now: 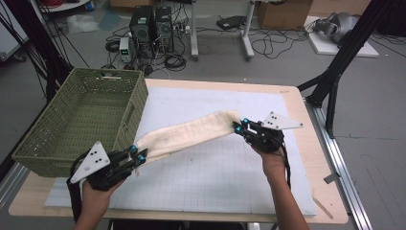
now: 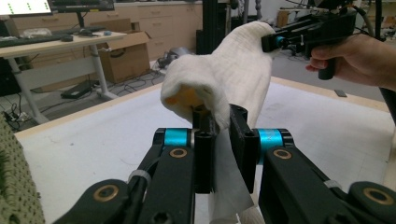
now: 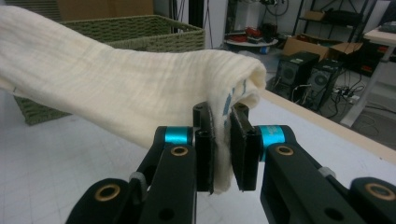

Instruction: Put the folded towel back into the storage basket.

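Observation:
A cream cloth (image 1: 189, 130) hangs stretched above the white mat (image 1: 215, 177), held at both ends. My left gripper (image 1: 138, 155) is shut on its near left end, and in the left gripper view the cloth (image 2: 224, 84) bunches up between the black jaws. At the far right end my right gripper (image 1: 238, 125) is shut on the cloth (image 3: 112, 88), whose edge shows a thin blue stitch line. The left gripper view also catches the right gripper (image 2: 273, 43) with the hand on its handle.
A green woven basket (image 1: 52, 139) stands on the table's left side, close to my left gripper. The wooden table edge (image 1: 330, 191) frames the mat. Computers and cables lie on the floor beyond.

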